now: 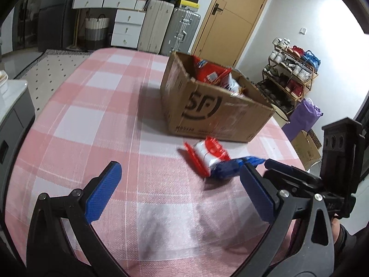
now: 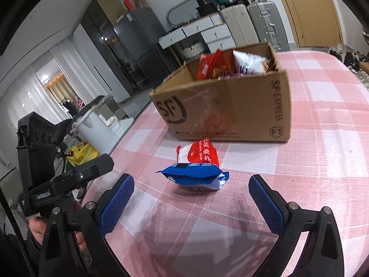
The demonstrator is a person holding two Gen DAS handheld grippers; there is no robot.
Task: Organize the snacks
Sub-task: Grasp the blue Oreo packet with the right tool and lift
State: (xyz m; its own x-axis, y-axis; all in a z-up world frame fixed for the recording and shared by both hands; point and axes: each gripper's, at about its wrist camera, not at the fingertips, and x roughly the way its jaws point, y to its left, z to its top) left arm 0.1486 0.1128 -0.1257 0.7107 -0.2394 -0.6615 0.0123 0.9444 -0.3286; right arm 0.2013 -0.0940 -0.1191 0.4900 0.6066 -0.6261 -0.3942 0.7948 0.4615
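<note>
A blue snack packet (image 2: 196,176) lies on the pink checked tablecloth (image 2: 322,161), touching a red-and-white snack packet (image 2: 203,153) just behind it. Both show in the left wrist view, blue (image 1: 233,167) and red-and-white (image 1: 207,154). Behind them stands an open cardboard box (image 2: 230,106) holding several snack bags (image 2: 221,65); it also shows in the left wrist view (image 1: 207,108). My right gripper (image 2: 191,198) is open and empty, just short of the blue packet. My left gripper (image 1: 182,191) is open and empty, left of the packets. The right gripper's body (image 1: 299,180) shows at the left view's right edge.
Beyond the table's far edge stand suitcases (image 1: 170,27), white drawers (image 1: 126,25), a wooden door (image 1: 230,18) and a shoe rack (image 1: 293,73). A fridge (image 2: 133,46) and white bin (image 2: 92,127) stand off the table's left side. The left gripper's body (image 2: 46,173) is at left.
</note>
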